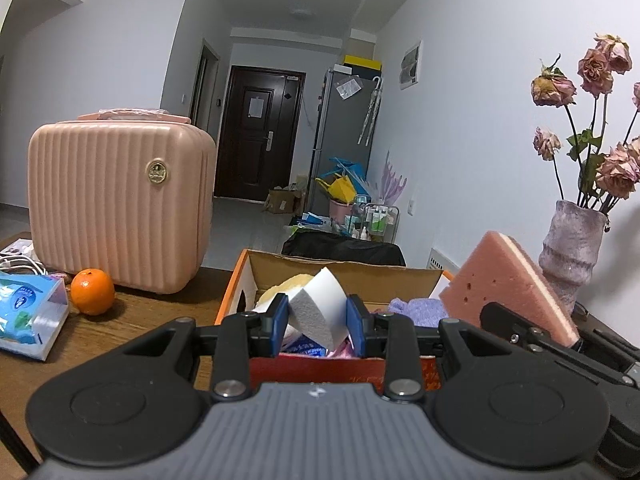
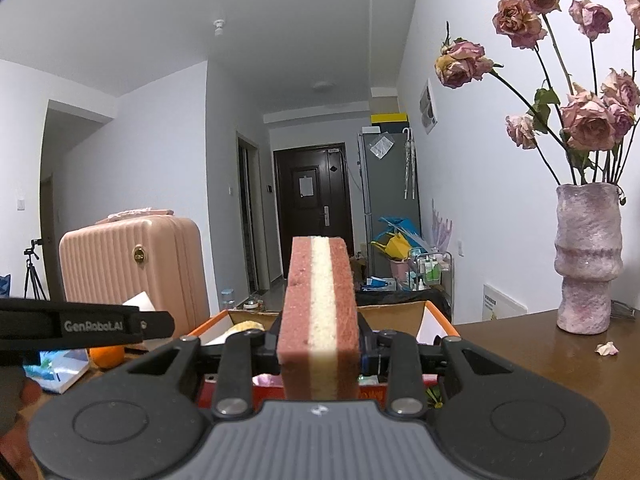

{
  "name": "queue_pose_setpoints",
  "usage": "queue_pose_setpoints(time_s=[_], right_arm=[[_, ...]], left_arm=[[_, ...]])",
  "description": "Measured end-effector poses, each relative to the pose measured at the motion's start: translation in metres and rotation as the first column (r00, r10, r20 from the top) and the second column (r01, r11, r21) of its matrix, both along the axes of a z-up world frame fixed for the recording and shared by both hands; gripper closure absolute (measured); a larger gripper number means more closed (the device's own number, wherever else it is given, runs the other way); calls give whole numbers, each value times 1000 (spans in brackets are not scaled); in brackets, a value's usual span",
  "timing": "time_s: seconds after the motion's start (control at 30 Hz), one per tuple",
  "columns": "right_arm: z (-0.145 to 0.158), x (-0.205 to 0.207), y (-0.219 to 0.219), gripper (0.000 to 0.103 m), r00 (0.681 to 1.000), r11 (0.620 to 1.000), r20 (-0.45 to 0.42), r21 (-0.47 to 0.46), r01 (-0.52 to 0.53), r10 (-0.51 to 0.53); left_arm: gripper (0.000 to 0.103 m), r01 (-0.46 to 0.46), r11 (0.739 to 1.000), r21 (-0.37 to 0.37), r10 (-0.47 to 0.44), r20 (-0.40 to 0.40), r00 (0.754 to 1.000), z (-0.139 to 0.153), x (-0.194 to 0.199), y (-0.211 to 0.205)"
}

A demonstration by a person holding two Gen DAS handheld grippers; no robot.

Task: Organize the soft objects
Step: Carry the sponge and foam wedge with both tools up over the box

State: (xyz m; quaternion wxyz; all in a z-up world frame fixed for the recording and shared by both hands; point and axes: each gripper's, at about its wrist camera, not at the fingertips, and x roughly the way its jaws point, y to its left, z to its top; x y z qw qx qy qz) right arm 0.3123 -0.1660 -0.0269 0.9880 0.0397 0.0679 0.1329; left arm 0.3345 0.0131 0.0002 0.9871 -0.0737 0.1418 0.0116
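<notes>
Right gripper [image 2: 320,344] clamped on pink layered sponge [image 2: 318,320], long axis upright, narrow edge toward camera, above cardboard box [image 2: 436,322]. Left gripper [image 1: 318,320] pinching grey-white foam wedge [image 1: 320,304], tip up, over same box.

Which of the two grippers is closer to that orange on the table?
Left. The left gripper, holding a white sponge over the box, has the orange just to its left. The right gripper is beyond it, nearer the vase.

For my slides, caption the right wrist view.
Right gripper clamps a pink layered sponge above the cardboard box.
</notes>
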Motion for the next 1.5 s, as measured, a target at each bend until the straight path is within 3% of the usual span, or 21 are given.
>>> queue_pose_setpoints(time_s=[0.87,1.5], right_arm=[[-2,82,10,73,999,999,-33,45,-13,14],[-7,131,12,73,992,997,-117,70,-30,38]], left_arm=[[71,4,1000,-12,-4,11,1000,2,75,-7],[71,-6,1000,-2,6,-45,999,-5,126,-13]])
